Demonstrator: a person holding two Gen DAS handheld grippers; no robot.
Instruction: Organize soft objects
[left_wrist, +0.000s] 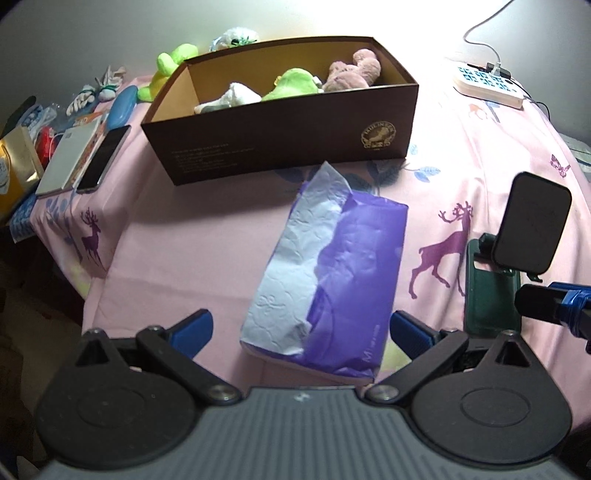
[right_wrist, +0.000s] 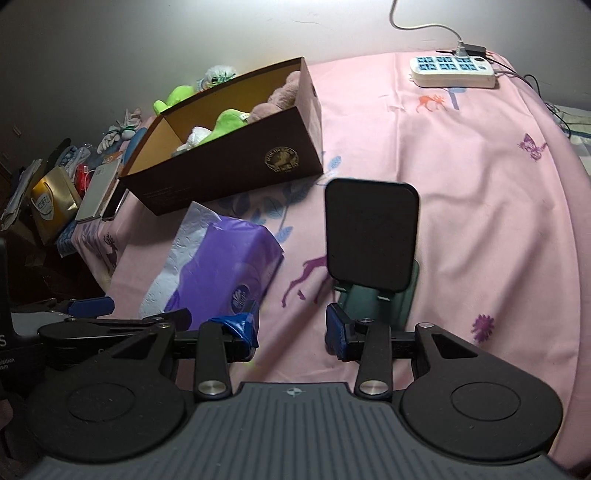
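Note:
A brown cardboard box (left_wrist: 288, 144) stands on the pink deer-print cloth and holds a white plush (left_wrist: 236, 96), a green plush (left_wrist: 291, 84) and a pink plush (left_wrist: 351, 72). Behind its far left corner sit another green plush (left_wrist: 168, 66) and a white plush (left_wrist: 238, 37). A purple tissue pack (left_wrist: 343, 280) with white tissue showing lies in front of the box. My left gripper (left_wrist: 301, 332) is open, its fingers either side of the pack's near end without pressing it. To the right of the pack (right_wrist: 221, 269), my right gripper (right_wrist: 288, 332) is open over bare cloth, nothing between its fingers.
A black phone stand on a green base (right_wrist: 371, 236) rises just ahead of the right gripper. A white power strip (right_wrist: 452, 72) with cables lies at the far right. A phone (left_wrist: 105, 158), a white box (left_wrist: 68, 162), a blue case (left_wrist: 120, 107) and a gold bag (left_wrist: 14, 166) crowd the left edge.

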